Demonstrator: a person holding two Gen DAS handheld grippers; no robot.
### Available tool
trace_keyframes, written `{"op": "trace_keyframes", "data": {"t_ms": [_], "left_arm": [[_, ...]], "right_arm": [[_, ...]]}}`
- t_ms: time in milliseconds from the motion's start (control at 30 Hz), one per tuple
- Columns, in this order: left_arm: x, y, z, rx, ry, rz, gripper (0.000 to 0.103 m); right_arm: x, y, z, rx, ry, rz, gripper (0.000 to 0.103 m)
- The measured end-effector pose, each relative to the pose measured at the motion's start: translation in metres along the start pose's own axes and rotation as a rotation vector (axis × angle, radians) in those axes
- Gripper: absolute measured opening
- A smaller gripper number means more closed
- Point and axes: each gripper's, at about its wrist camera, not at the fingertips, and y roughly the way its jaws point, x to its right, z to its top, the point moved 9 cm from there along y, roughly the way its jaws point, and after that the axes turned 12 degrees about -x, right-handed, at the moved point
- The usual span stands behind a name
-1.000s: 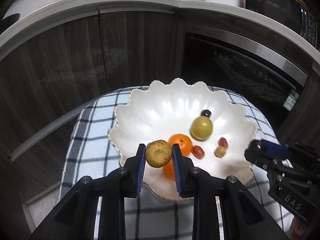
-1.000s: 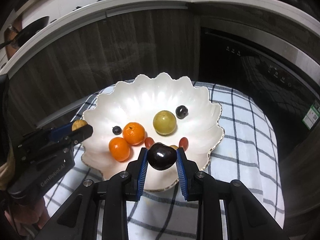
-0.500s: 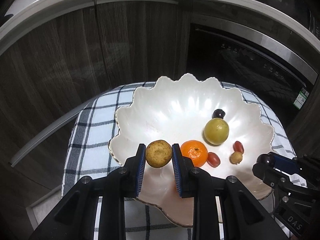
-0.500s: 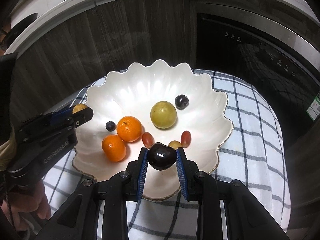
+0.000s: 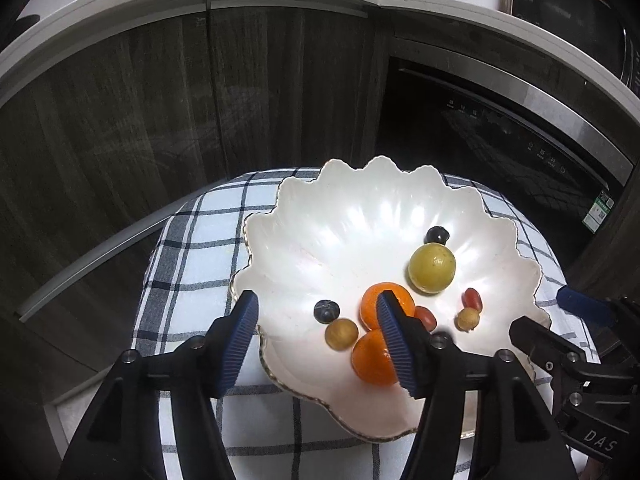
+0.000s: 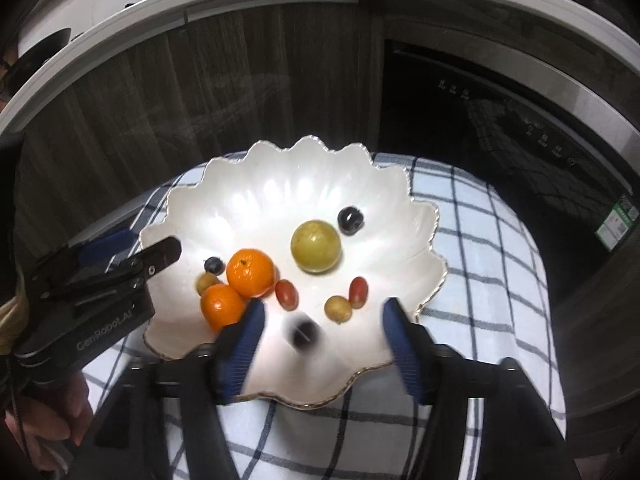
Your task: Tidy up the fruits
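Fruits are gathered in the white scalloped bowl, which is set on a checked cloth directly ahead of and below both tools. The step in hand is judged to be the release of two pieces into the bowl.

The left hand-held gripper is seen with its jaws opening and nothing pinched; a small tan fruit lies free on the bowl floor between the spread blue pads, beside a blueberry and two oranges, the nearer of which is partly hidden behind the right-side finger.

The right hand-held gripper is likewise opening. A dark plum is caught as a blur between its parted pads, touched by neither, and is judged to be dropping or rolling near the bowl's close edge. Whether it has settled cannot be told.

Further ahead of that gripper a green round fruit, a dark grape, two red oval fruits and another small tan fruit are scattered.

For the next move, both tools would need to be lifted clear without the fingers brushing the oranges or the bowl's rim, since round fruit is easily nudged. No loose fruit is seen on the cloth outside the bowl, so either the task is close to done or further pieces must be sought out of view. If tidier grouping is wanted, a light, centred pinch on each small piece would be called for.
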Motion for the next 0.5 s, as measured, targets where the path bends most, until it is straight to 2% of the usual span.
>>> {"op": "trace_keyframes", "data": {"t_ms": [167,500], "left_arm": [[-0.003,-0.006,-0.003,0.002,-0.017,0.001,0.072],[-0.011,-0.037,-0.012,0.027,-0.036,0.027,0.084]], "right_arm": [[0.0,-0.008,0.002,0.018,0.002,-0.022,0.071],[0.003,-0.028,0.001,0.045,0.017,-0.028,0.072]]}}
